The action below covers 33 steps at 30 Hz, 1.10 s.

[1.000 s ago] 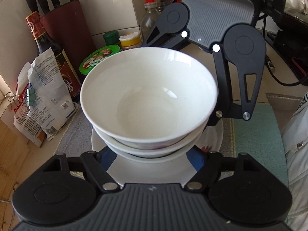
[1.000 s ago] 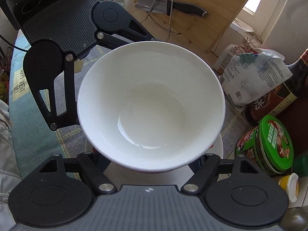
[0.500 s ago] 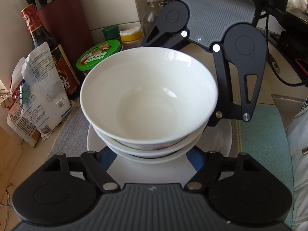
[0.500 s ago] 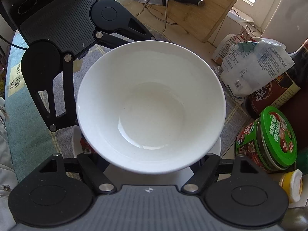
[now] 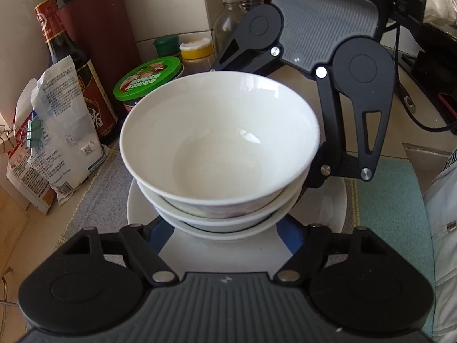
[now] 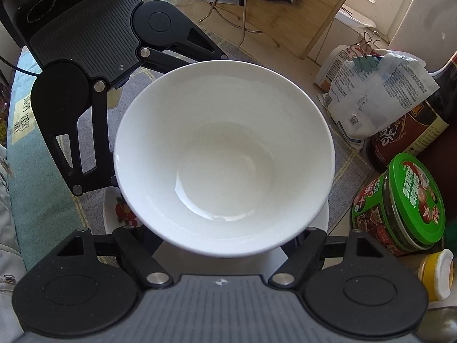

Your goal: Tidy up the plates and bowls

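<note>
1. Stack of bowls [image 5: 220, 154] sits on white plate [image 5: 337, 200], on the worktop cloth [image 5: 94, 188].
2. Left hand-held gripper [image 5: 225, 228] straddles the lower bowls; contact hidden, grip unclear.
3. Right hand-held gripper [image 6: 222, 237] jaws opening around the stack.

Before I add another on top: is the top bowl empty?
Empty. The top bowl shows only bare, glossy white inside in both views, with nothing in it.

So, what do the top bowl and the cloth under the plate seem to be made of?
Top bowl: probably glazed ceramic or porcelain; it is plain white and glossy, with bright window glints inside. Cloth: a woven fabric, likely cotton, matte grey with thin yellow lines and a visible weave. The plate looks like the same glossy white ware.
</note>
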### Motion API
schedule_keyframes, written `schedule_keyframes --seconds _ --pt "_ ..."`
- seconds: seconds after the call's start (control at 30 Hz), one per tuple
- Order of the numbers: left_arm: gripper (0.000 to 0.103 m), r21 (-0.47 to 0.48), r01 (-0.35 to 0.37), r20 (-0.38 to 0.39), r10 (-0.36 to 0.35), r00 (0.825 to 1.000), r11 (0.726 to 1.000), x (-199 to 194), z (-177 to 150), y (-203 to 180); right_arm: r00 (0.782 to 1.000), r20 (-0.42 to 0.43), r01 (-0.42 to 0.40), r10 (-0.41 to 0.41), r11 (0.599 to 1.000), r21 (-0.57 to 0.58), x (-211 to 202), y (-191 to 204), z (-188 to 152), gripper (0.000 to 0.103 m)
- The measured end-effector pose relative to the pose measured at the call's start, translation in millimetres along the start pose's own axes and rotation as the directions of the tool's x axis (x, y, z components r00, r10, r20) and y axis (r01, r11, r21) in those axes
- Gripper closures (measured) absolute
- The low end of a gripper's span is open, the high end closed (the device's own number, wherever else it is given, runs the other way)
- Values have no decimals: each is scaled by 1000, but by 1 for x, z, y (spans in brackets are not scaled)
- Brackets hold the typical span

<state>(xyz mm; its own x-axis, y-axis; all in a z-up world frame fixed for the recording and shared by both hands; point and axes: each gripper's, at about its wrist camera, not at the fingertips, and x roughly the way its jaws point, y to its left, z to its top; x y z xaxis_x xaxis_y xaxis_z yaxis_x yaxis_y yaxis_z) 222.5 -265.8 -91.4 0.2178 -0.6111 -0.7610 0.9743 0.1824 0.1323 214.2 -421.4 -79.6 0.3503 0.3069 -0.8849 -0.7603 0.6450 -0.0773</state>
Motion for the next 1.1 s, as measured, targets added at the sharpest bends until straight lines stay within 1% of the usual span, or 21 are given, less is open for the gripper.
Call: schedule_keyframes --seconds 0.03,0.07,0.1,0.13,0.2,0.27,0.37,0.43,0.53,0.6,0.67,0.73,0.77,0.8,0.83,0.87,0.93,1.0,1.03,1.07,1.1 --pt "24 -5 -1 5 1 1000 1000 -1 -1 0 1000 -1 7 -7 1000 -6 0 1 0 17" --pt "21 -1 -7 13 7 1000 1000 -2 -2 -1 1000 -2 14 -14 1000 -10 0 2 1 17" --pt "14 3 -15 23 15 1000 1000 -4 -3 -3 1000 -4 19 -19 1000 -12 0 3 1 17" --pt "12 1 -22 33 22 999 1000 -6 -4 -4 1000 -1 21 -21 1000 -11 0 3 0 17" --pt "8 -17 -28 42 29 999 999 -11 -6 -4 1000 21 18 -18 1000 5 -4 2 0 11" --pt "6 -33 -56 40 58 998 998 -16 -10 -6 999 42 25 -25 1000 19 -9 1 -1 2" --pt "6 -64 -106 52 109 993 992 -30 -18 -10 998 44 44 -46 998 41 -15 2 -1 0" --pt "6 -95 -139 87 147 985 986 -45 -24 -12 996 45 70 -73 996 50 -20 8 -1 0" --pt "2 -146 -209 149 230 962 967 -69 -30 -19 987 40 150 -154 984 92 -30 21 1 0" --pt "1 -181 -241 220 278 935 954 -87 -34 -26 974 22 218 -223 965 146 -38 31 5 0" --pt "1 -207 -251 279 303 911 946 -102 -38 -31 959 3 275 -283 937 216 -45 42 9 0" --pt "1 -254 -297 297 367 882 920 -115 -39 -37 947 -29 312 -321 891 330 -52 52 15 0" --pt "1 -277 -330 296 407 864 902 -123 -41 -40 937 -37 332 -346 856 395 -57 59 17 0" --pt "1 -298 -353 298 438 848 887 -129 -43 -44 928 -49 347 -370 809 475 -62 67 18 0" --pt "1 -321 -365 294 458 839 874 -135 -45 -46 918 -61 359 -391 759 544 -66 74 20 0" --pt "1 -347 -368 279 469 838 863 -143 -46 -47 908 -71 371 -414 711 597 -70 81 21 0" --pt "1 -396 -357 253 474 843 846 -158 -50 -48 878 -113 400 -466 582 708 -76 101 22 0" --pt "1 -436 -337 229 465 855 835 -169 -54 -49 850 -162 422 -502 464 779 -79 118 23 0" --pt "1 -448 -341 197 463 864 826 -173 -55 -50 837 -192 432 -513 404 806 -79 129 23 0" --pt "1 -457 -354 162 468 869 816 -175 -55 -50 827 -210 437 -522 360 824 -80 137 23 0" --pt "1 -471 -372 131 480 867 800 -177 -56 -50 816 -226 436 -532 310 845 -82 149 22 0"
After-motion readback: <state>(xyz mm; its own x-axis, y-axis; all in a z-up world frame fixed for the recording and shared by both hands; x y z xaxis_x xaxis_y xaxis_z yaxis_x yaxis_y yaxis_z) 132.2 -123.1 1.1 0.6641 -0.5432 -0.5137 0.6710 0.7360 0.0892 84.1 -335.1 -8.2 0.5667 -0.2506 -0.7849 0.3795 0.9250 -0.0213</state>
